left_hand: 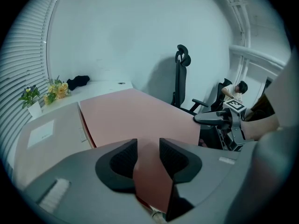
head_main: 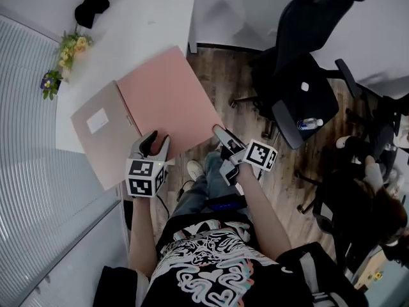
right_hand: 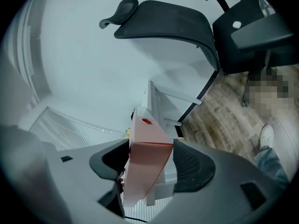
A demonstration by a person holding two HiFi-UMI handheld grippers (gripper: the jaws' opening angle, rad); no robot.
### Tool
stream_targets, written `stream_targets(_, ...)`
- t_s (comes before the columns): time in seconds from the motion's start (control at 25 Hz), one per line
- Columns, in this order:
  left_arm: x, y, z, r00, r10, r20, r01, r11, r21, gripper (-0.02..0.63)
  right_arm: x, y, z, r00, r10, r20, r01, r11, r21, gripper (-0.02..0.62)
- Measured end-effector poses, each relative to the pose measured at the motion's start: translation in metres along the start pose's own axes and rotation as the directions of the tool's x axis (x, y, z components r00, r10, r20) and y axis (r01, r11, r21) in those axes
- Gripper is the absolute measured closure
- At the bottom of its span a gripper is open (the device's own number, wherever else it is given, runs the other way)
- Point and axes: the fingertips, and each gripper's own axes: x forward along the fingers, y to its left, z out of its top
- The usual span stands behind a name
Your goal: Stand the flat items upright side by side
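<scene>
A large pink folder (head_main: pixel 167 100) lies tilted on the white table (head_main: pixel 144 31), its near corner hanging over the edge. A tan folder (head_main: pixel 99 136) with a white label lies beside it on the left, and their edges meet along a red line. My left gripper (head_main: pixel 155 142) is shut on the pink folder's near edge, and the cover (left_hand: pixel 148 171) fills the gap between the pads. My right gripper (head_main: pixel 219 133) is at the folder's right corner. Its jaws stand open around the folder's thick edge (right_hand: pixel 145 164), which carries a red round mark.
Flowers (head_main: pixel 69 48) and a black object (head_main: pixel 93 5) sit at the table's far left. Black office chairs (head_main: pixel 300 88) stand on the wood floor to the right, one with a water bottle (head_main: pixel 311 123) on its seat. Another person (head_main: pixel 377 197) sits further right.
</scene>
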Motion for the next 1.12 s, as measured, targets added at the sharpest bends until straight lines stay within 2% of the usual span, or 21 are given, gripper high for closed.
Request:
stream_targets(0.12, 0.001, 0.001, 0.000, 1.000, 0.007, -0.001, -0.007, 1.000, 0.001, 0.465, 0.003, 0.002, 0.001, 1.000, 0.029, -0.007, -0.029, 1.000, 0.001, 0.308)
stream_targets(0.68, -0.001, -0.003, 0.002, 1.000, 0.002, -0.004, -0.002, 1.000, 0.008, 0.468, -0.004, 0.020, 0.008, 1.000, 0.013, 0.018, -0.012, 0.999, -0.050, 0.313)
stream_targets(1.12, -0.008, -0.005, 0.005, 0.999, -0.030, 0.035, 0.032, 0.998, -0.057, 0.468, -0.017, 0.053, 0.014, 0.997, -0.032, 0.070, 0.045, 0.977, -0.207, 0.313)
